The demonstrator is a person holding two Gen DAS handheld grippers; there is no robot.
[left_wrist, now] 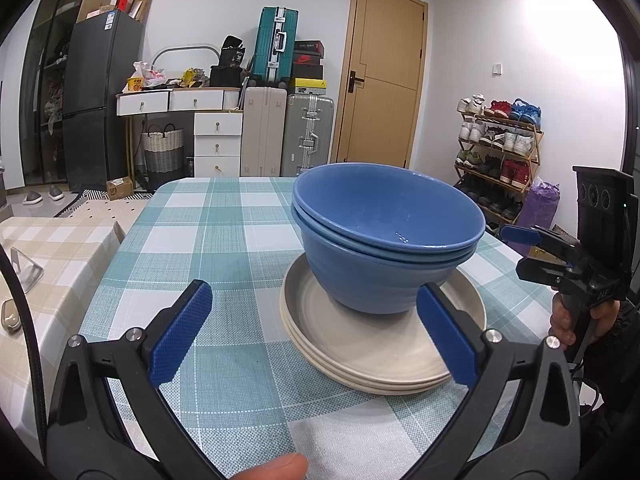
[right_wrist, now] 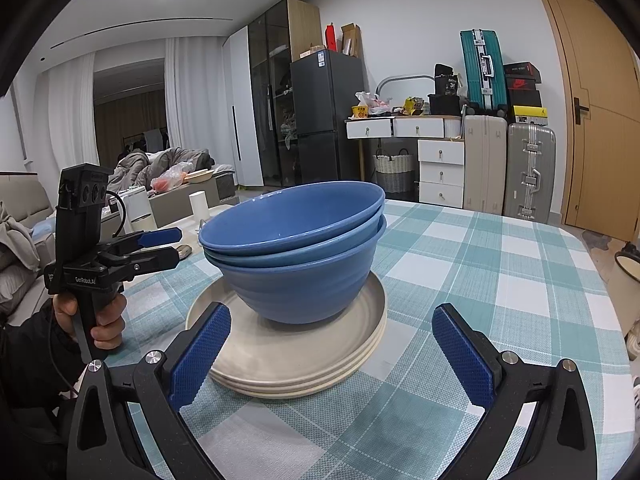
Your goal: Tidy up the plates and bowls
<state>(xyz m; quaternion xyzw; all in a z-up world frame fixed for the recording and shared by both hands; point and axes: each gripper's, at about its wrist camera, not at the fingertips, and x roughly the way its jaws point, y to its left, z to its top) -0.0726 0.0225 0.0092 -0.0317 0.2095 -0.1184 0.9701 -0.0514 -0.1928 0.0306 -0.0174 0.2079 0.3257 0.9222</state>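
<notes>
Bowls (left_wrist: pixel 384 240): left wrist view; three blue ones nested, sitting on the plates (left_wrist: pixel 360 344), slightly tilted toward the camera.
Plates, place: cream stack of three on the checked tablecloth (left_wrist: pixel 200 240); landmark for all below.
Left gripper (left_wrist: pixel 316 332): fingers spread wide, empty, on the near side of the plates, one pad over the near rim; contact unclear.
Right gripper (left_wrist: pixel 520 236): off the plates' right side, held by a hand (left_wrist: pixel 568 320); spread not readable here.
Bowls (right_wrist: pixel 292 240): right wrist view; same nest, centred on the plates (right_wrist: pixel 296 356).
Right gripper (right_wrist: pixel 332 356): fingers spread, empty, near side of the plates.
Left gripper (right_wrist: pixel 160 248): left of the plates, apart from them.
Handling (judged): matte, rigid, probably light; smooth rims may slip.
Grip point (judged): pinch a bowl rim, or the plates' edge from below.
</notes>
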